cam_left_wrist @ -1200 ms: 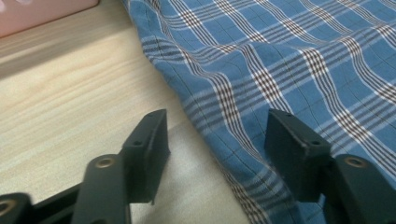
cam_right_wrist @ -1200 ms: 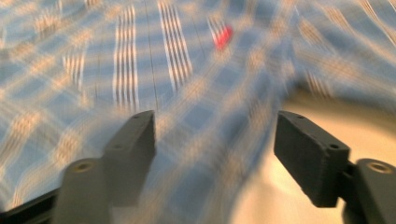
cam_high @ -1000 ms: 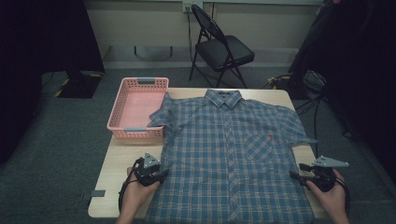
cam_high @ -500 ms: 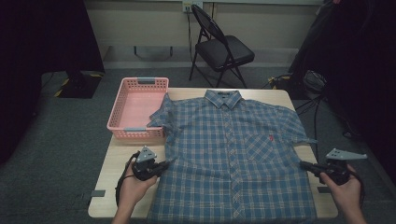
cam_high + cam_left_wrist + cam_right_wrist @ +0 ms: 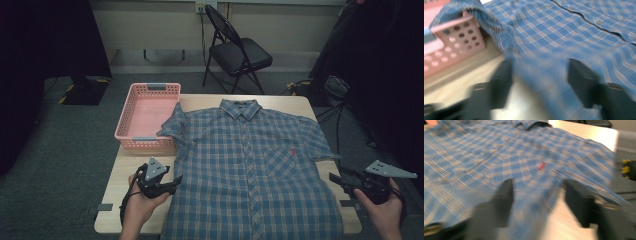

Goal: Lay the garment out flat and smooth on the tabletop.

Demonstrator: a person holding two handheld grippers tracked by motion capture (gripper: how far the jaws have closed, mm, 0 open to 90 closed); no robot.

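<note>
From the high view: plaid shirt (image 5: 252,165) spread flat on the surface (image 5: 280,101), one sleeve draped over the pink basket (image 5: 147,115). Left tongs (image 5: 175,182) at the shirt's edge, right tongs (image 5: 334,178) just off the other side.

Left gripper view: jaws just opened, apart, blurry, above the shirt's edge.

Right gripper view: same deal, just opened, gripping nothing.

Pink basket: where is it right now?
In the high view the pink basket sits at the table's far-left corner, left of the plaid shirt, whose sleeve drapes over its right rim.
</note>
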